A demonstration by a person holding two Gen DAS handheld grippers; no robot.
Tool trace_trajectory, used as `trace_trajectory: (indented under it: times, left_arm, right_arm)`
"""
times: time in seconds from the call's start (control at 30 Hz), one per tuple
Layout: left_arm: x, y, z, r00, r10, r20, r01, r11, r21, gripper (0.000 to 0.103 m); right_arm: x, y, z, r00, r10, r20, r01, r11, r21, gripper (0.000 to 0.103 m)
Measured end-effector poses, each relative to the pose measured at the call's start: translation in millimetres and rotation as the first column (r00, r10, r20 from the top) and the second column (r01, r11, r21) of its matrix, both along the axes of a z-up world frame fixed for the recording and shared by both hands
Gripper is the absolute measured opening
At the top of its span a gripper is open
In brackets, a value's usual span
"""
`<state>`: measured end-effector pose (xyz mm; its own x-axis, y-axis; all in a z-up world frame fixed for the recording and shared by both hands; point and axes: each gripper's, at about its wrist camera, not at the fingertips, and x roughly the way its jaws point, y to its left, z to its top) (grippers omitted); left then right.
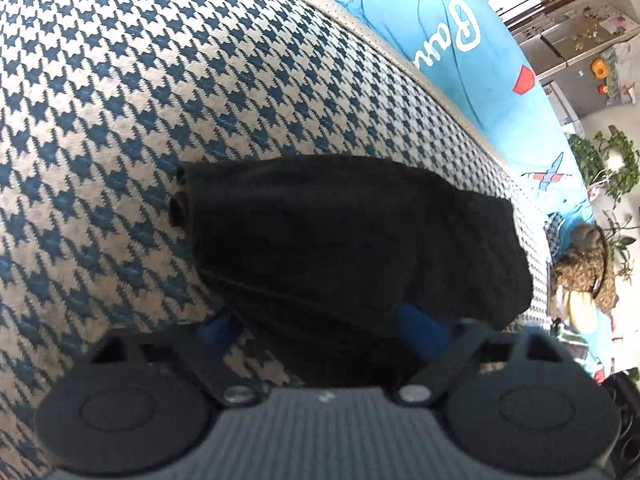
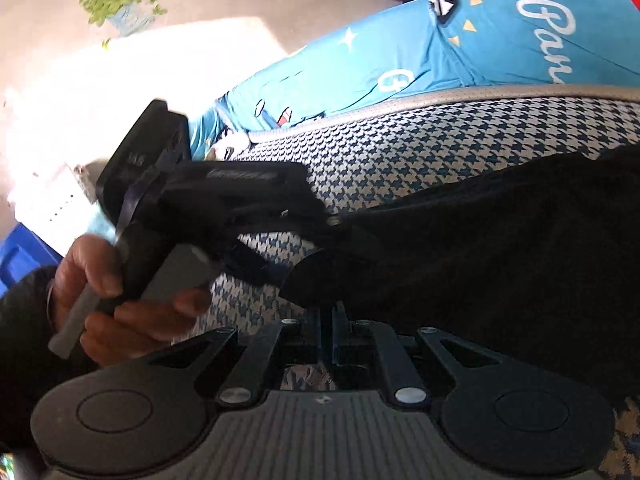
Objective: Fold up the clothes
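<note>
A black garment lies bunched on a houndstooth cushion. In the left wrist view my left gripper has its blue fingers spread wide, with the near part of the cloth draped between and over them. In the right wrist view the black garment covers the right side, and my right gripper has its fingers drawn together at the cloth's edge. The left gripper, held in a hand, reaches into the cloth from the left.
A bright blue printed sheet lies beyond the cushion, also in the right wrist view. Potted plants, shelves and a fridge stand at the far right. A blue bin sits on the floor at the left.
</note>
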<state>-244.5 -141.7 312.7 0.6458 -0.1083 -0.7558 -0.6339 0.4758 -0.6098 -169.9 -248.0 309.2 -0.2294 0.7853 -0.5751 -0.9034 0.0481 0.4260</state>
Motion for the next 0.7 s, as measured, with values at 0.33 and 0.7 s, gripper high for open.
trace_trajectory:
  times: [0.33,0.7]
  left_arm:
    - [7,2,-2,1.000,0.007,0.007,-0.007,1.000,-0.011,0.050]
    - [9,2,0,1.000,0.011,0.008,-0.011,1.000,-0.022,0.050]
  right_arm:
    - [-44,-3,-1,0.944,0.087,0.319,-0.083,0.996,-0.026,0.059]
    - [-84,11,-20,0.823,0.088,0.561,-0.081,0.996,-0.037,0.045]
